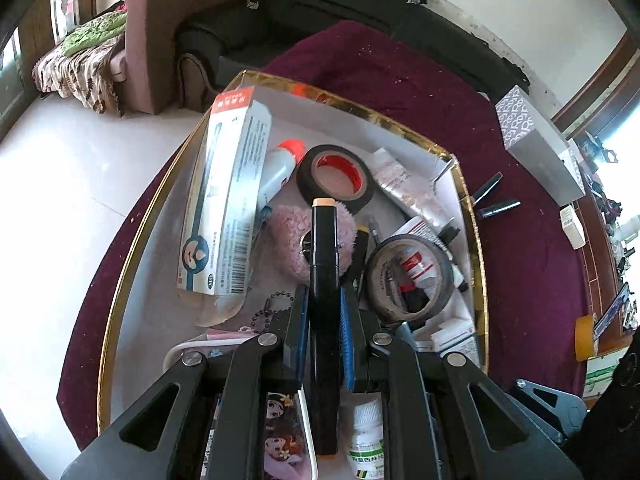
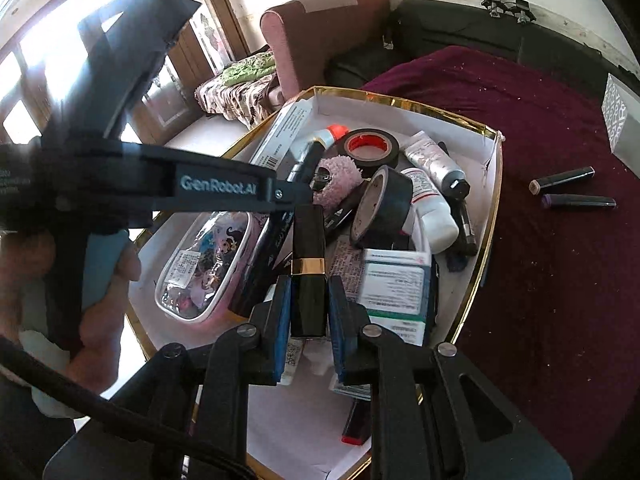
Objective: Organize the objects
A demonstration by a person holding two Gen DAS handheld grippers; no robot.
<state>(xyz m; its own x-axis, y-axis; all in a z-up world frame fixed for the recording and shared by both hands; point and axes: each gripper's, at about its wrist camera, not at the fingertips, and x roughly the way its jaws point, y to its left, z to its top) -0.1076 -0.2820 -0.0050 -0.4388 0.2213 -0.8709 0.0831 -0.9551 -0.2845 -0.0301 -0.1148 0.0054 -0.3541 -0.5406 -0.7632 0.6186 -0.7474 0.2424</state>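
A maroon cloth (image 1: 420, 92) is covering the table, and a gold-rimmed white box (image 1: 482, 248) is sitting on it, crowded with small items. Left tongs (image 1: 325, 312) are gripping a black stick with a beige tip (image 1: 325, 256), poised over the box above a pink fluffy pouch (image 1: 288, 240). Right tongs (image 2: 309, 312) are clamping a black lipstick with a gold band (image 2: 308, 272), also over the box interior. Inside the box, two black tape rolls (image 1: 336, 178) are lying beside a white carton (image 1: 228, 196). Two dark tubes (image 2: 568, 186) are lying on the cloth just outside the box.
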